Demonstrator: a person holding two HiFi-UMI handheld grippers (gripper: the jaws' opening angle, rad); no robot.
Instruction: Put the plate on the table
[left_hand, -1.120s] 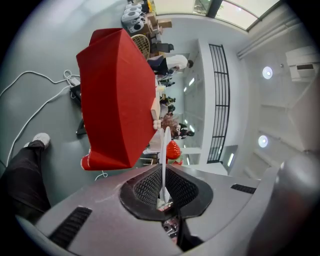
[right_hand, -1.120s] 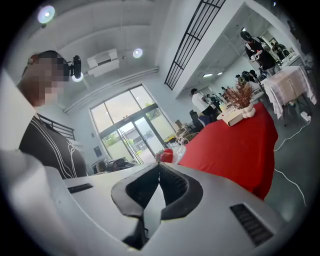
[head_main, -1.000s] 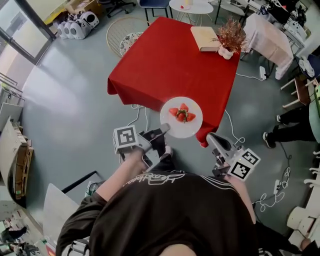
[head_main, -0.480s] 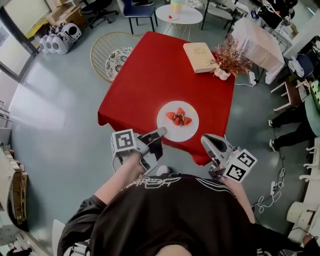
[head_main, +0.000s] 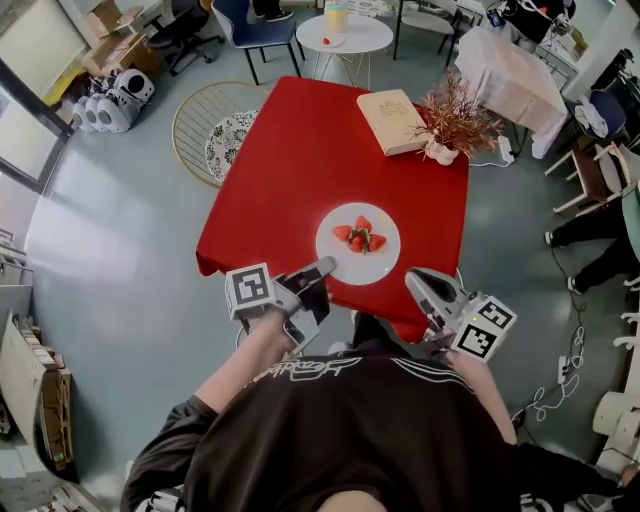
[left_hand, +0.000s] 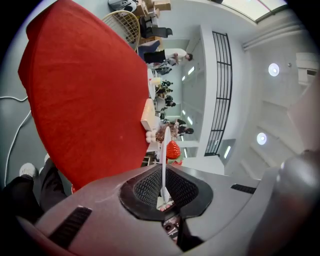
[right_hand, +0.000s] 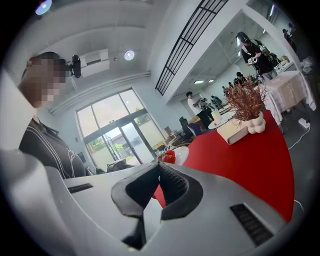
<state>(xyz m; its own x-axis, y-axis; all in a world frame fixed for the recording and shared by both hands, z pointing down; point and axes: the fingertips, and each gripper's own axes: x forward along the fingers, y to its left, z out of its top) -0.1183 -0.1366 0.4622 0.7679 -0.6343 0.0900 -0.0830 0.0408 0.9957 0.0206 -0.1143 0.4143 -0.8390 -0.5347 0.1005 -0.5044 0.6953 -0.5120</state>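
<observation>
A round white plate (head_main: 358, 243) of strawberries (head_main: 359, 238) lies level and face-up, with no long axis. It is at frame centre over the red table (head_main: 300, 150), perhaps just above the cloth. The left gripper (head_main: 324, 266) clamps its rim. The right gripper (head_main: 414, 278) is closed and empty.

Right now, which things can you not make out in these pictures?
- Whether the plate rests on the red tablecloth or hangs above it: the head view looks from overhead, and the left gripper view shows only its rim edge-on.
- Table legs: head view, the cloth covers them.
- Print on the book: head view, too small.
</observation>
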